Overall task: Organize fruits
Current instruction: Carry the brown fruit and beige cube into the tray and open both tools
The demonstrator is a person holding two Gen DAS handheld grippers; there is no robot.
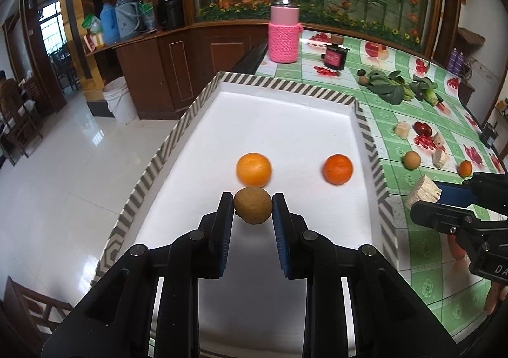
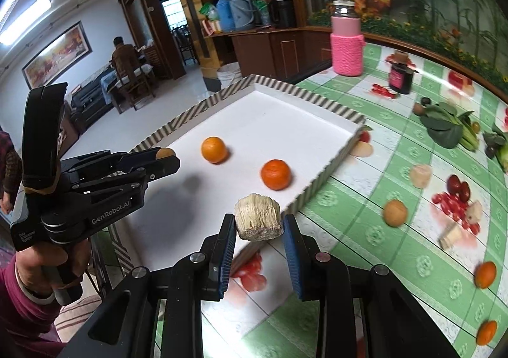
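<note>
left gripper [image 1: 253,208] pinches a small brown round fruit [image 1: 253,205] between its blue pads, held over the near end of the white tray [image 1: 368,148] — just short of the lighter orange [image 1: 254,169], with the deeper orange [image 1: 337,169] further right. right gripper [image 2: 258,228] clamps a pale fibrous chunk [image 2: 257,220] above the tray's right edge. the brown fruit looks light, firm, smooth enough to roll — best gripped across its widest middle. the chunk seems light and crumbly; hold its flat sides gently.
</note>
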